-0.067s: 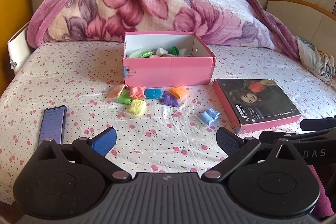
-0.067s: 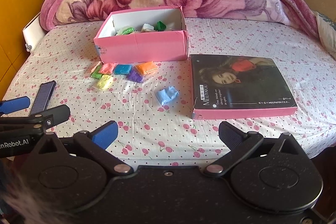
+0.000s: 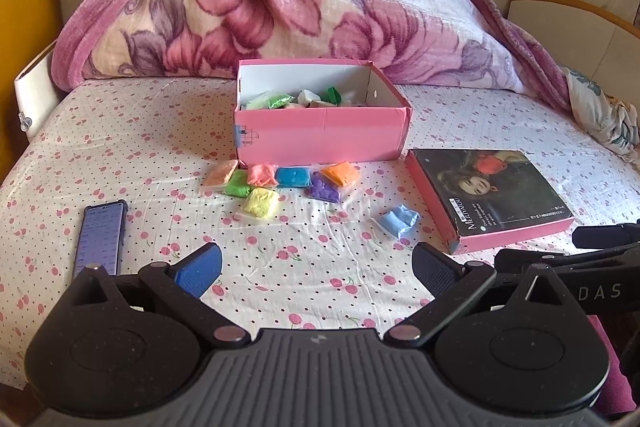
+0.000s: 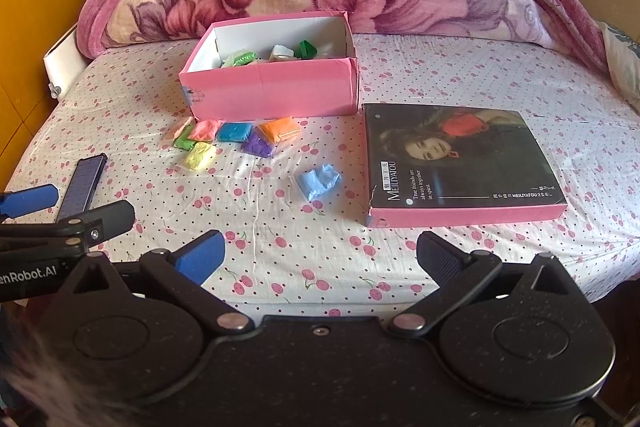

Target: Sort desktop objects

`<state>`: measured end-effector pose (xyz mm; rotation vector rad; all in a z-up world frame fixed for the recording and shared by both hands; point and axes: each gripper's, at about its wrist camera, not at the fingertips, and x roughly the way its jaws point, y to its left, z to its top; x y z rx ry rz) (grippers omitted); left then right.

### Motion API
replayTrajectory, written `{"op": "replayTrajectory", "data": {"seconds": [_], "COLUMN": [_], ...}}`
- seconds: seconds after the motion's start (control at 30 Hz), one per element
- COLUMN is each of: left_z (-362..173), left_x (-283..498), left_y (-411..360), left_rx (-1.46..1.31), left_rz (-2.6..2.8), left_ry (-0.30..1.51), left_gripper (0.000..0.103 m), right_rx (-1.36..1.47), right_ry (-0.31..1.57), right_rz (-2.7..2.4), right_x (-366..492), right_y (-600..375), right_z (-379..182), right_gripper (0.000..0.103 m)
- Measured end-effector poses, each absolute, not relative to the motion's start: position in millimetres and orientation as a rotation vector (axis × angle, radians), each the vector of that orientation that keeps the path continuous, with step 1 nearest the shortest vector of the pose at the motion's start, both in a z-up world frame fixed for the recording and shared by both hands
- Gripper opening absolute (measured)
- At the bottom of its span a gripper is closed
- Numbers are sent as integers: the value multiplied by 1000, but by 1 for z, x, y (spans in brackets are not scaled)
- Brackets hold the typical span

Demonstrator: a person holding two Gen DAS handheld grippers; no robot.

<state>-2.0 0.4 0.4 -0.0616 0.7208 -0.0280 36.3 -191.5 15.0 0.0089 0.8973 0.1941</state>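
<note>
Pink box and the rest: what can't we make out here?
- Pink box contents: both views, near wall hides the lower packets.
- Phone screen: left view, text too small; its near end is behind the left tool.
- Lid small print: right view, too small.

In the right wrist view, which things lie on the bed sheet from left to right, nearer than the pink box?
Dark phone → yellow clay packet → light blue clay packet → pink-edged box lid with portrait.
</note>
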Motion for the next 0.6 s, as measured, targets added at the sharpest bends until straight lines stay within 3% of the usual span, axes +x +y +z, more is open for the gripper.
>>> {"op": "replayTrajectory", "data": {"seconds": [0.6], "left_z": [0], "left_x": [-1], "left_y": [0], "left_rx": [-55], "left_rz": [-23], "left_ry": [744], "left_gripper": [102], "right_rx": [6], "right_ry": [900], "right_rz": [194], "right_x": [36], "right_y": [-192], "right_z": [10], "right_gripper": [102]}}
